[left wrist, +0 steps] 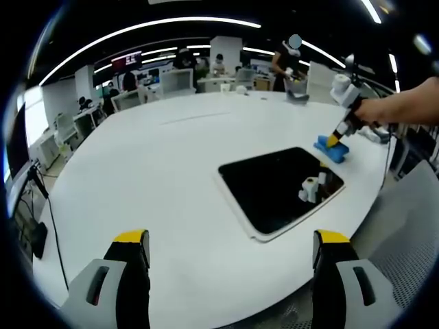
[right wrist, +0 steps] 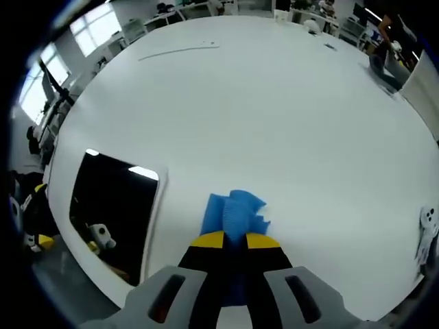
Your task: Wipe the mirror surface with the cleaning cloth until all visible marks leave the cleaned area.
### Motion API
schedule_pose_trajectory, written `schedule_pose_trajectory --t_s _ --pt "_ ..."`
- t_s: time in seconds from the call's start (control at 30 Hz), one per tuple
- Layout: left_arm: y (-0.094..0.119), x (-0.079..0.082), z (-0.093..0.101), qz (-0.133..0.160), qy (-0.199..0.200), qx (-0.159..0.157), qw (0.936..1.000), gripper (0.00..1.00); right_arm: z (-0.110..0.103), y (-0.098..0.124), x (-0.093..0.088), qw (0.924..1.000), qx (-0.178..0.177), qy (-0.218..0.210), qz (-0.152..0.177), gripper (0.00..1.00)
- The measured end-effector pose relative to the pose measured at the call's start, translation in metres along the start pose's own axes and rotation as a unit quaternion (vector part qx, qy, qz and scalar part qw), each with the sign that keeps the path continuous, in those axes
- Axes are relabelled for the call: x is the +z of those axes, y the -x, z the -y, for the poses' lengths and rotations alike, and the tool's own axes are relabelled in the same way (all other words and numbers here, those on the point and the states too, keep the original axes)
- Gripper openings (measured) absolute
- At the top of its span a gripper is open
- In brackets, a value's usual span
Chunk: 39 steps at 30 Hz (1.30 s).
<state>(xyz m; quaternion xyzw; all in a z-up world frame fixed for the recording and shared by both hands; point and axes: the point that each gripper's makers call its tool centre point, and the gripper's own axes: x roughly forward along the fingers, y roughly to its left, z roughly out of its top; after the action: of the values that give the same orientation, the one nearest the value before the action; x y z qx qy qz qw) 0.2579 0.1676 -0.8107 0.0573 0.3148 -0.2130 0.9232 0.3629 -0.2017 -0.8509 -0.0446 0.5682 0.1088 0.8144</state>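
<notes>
A big white table [left wrist: 137,178] carries everything here. On it lies the mirror [left wrist: 278,188], a dark, flat slab with rounded corners and a thin pale rim. It sits close to the near edge of the table, toward the right side in the left gripper view. Its glass looks almost black and shows a small white shape in its right-hand part; I cannot tell if that is a mark or something shining back.

The cleaning cloth [right wrist: 234,214] is bright blue and crumpled. It rests on the table just beside the mirror's far right corner, off the glass. In the right gripper view the right gripper [right wrist: 234,240] has its two yellow-tipped jaws pressed close together with the blue cloth pinched between them. In the left gripper view the same gripper reaches in from the right, held by a person's hand [left wrist: 376,113], with its tip down on the cloth.

The left gripper [left wrist: 232,240] is over the near edge of the table. Its two jaws stand wide apart with nothing between them, and it is well apart from the mirror.

Far behind the table there are desks, chairs and some people
</notes>
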Motion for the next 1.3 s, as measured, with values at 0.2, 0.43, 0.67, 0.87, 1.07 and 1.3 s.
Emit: schedule_pose_trajectory --t_s 0.2,0.43,0.67,0.87,1.07,1.3 --pt "0.0 0.0 0.001 -0.001 -0.001 -0.002 1.0 0.99 0.002 0.014 0.006 0.9999 0.004 -0.009 0.01 0.04" --pt "0.0 0.0 0.001 0.0 -0.004 -0.002 1.0 0.99 0.004 0.028 0.016 0.9995 0.008 -0.019 0.023 0.04" --pt "0.0 0.0 0.0 0.001 -0.005 -0.001 1.0 0.99 0.006 0.032 0.02 0.9991 0.005 -0.03 0.029 0.04" --pt "0.001 0.001 -0.001 0.005 -0.002 0.002 1.0 0.99 0.004 0.032 0.02 0.999 0.006 -0.032 0.029 0.03" --pt "0.001 0.002 -0.001 0.01 0.004 0.001 0.9999 1.0 0.005 0.032 0.021 0.9989 0.004 -0.035 0.031 0.03" --pt "0.001 0.004 0.003 0.013 0.001 -0.005 0.9999 0.99 0.005 0.035 0.017 0.9987 0.003 -0.043 0.027 0.03"
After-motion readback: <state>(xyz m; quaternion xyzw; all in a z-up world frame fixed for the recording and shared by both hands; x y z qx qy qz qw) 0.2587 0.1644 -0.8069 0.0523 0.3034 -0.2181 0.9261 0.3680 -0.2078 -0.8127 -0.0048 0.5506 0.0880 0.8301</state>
